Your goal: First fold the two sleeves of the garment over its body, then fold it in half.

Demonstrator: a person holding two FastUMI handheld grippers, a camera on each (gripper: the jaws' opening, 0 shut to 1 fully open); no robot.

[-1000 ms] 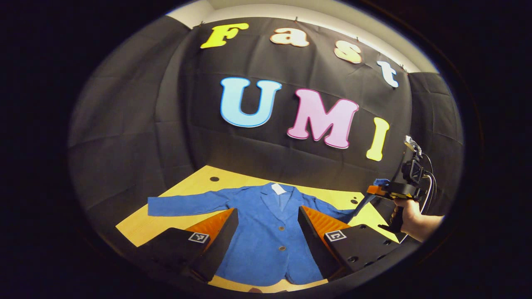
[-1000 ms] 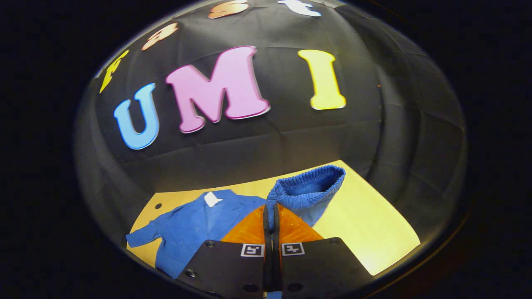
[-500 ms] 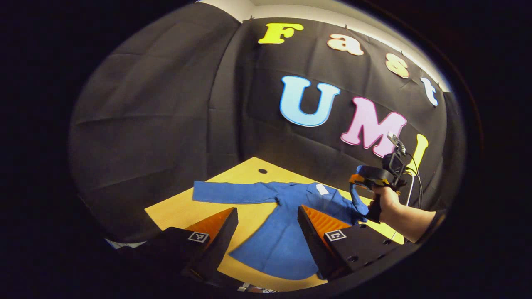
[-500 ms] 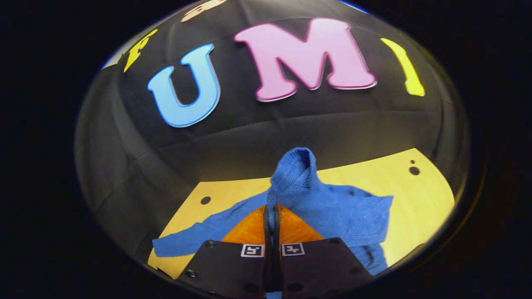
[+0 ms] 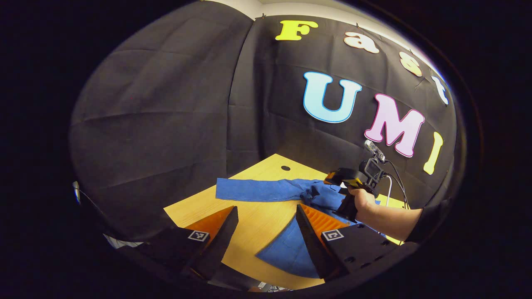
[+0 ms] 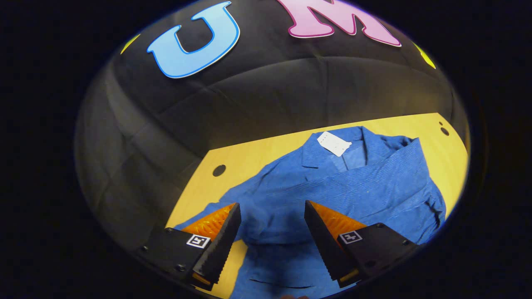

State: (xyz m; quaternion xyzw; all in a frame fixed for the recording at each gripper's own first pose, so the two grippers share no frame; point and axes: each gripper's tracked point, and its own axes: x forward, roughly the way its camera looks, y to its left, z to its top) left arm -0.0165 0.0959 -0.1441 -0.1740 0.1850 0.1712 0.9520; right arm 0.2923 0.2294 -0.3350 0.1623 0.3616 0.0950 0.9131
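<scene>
While the blue jacket (image 6: pixel 332 187) lies front-up on the yellow wooden table (image 6: pixel 257 155), the right gripper (image 6: pixel 270 211) hangs just above its chest with its two fingers spread wide and nothing between them. One sleeve (image 6: pixel 357 182) lies folded across the body as a broad band running from the shoulder side toward the middle, and its end bunches in soft folds right beneath the gap of the fingers. A white tag (image 6: pixel 333 143) shows inside the collar, on the side toward the booth wall.

From the left gripper view, the other sleeve (image 5: pixel 257 190) stretches out flat and straight on the table (image 5: pixel 249 216), pointing away from the body toward a round hole (image 5: pixel 285 168) in the tabletop. The left gripper (image 5: pixel 266 218) hovers over bare wood near the lower hem (image 5: pixel 286 253) of the jacket, its fingers also wide apart and empty. Farther off, a hand (image 5: pixel 361 199) grips the handle of the right gripper above the jacket's collar area, with a cable trailing behind it.
</scene>
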